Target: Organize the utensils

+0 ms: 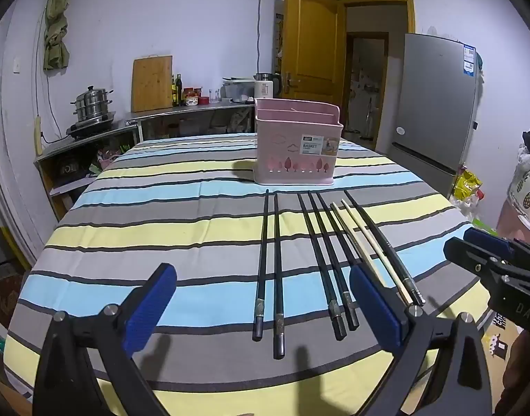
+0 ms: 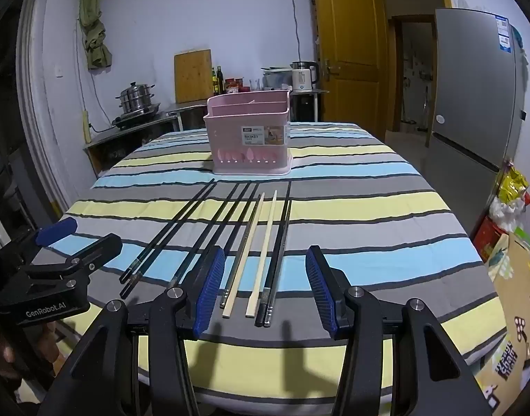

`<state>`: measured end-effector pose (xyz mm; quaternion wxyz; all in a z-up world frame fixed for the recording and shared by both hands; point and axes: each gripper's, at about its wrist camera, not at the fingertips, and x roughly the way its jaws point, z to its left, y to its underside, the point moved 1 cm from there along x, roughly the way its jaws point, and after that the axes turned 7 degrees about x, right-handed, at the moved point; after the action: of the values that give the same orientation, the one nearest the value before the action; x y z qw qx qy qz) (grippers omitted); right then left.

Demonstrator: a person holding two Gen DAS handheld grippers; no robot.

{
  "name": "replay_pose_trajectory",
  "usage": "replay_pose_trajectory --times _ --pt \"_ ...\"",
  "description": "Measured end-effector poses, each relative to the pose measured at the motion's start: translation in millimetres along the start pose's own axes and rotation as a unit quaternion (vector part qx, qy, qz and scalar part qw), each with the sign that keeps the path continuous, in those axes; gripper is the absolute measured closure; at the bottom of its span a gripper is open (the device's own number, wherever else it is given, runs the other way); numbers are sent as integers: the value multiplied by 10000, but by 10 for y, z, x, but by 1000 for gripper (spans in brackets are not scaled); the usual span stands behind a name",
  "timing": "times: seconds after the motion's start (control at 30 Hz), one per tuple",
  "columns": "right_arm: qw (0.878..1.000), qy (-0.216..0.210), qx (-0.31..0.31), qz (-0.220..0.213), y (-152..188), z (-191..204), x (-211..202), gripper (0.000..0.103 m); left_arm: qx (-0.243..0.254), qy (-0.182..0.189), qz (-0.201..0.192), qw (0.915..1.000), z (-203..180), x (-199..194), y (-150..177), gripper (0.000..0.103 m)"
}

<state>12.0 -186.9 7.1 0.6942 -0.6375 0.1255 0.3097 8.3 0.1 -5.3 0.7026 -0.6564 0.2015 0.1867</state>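
Both the left gripper (image 1: 263, 306) and right gripper (image 2: 265, 286) hover spread and empty above the striped table's near edge (image 2: 299, 357), dark and pale chopsticks (image 2: 261, 246) lying side by side ahead of the fingers, before the pink basket (image 2: 249, 135).

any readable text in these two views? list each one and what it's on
"BASKET": label on the pink basket; the smaller print around it is too small to read.
"GenRobot.AI": body of the left gripper, seen from the right wrist.
"DAS", cut off at the edge: body of the right gripper, seen from the left wrist.
Fridge stickers and cardboard box print: too blurred to read.
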Motion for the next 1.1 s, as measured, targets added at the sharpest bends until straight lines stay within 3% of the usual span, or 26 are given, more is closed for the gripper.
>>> replay_pose_trajectory --times 1.1 --pt "10000 -3 -6 -65 9 1 -43 53 -1 24 -29 10000 2 -61 -33 2"
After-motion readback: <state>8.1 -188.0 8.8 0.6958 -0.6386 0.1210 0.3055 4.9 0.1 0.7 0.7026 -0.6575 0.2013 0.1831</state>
